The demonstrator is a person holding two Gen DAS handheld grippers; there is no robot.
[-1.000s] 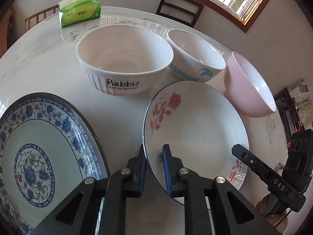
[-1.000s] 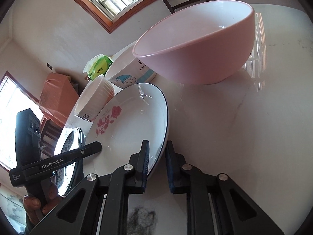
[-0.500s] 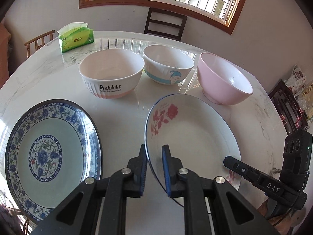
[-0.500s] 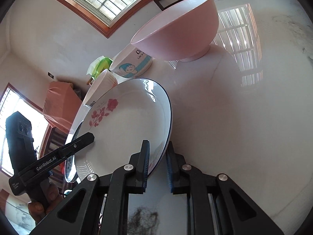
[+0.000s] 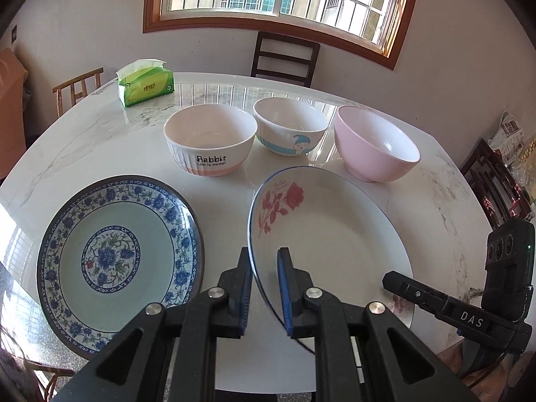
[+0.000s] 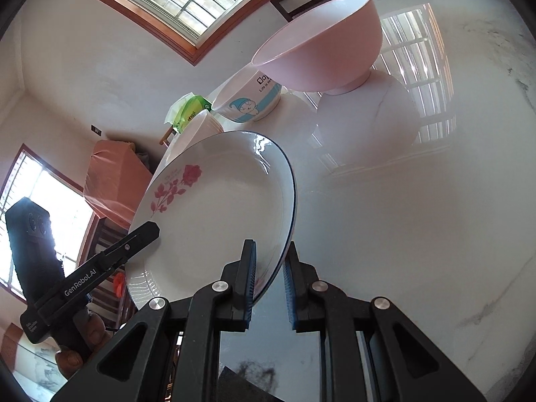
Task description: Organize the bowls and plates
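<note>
The left gripper (image 5: 264, 288) is black with blue pads (image 5: 283, 291) on its two fingers and shiny round silver screws behind them. The right gripper (image 6: 269, 284) looks the same. White letters say "GenRobot.AI" and "DAS" on their sides.

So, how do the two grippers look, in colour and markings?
Both are black, angular frames with silver screws and blue pads on the inner fingers. The left gripper shows "GenRobot.AI" in white on its side bar. The right gripper bears "DAS". No cables or sleeves show.
</note>
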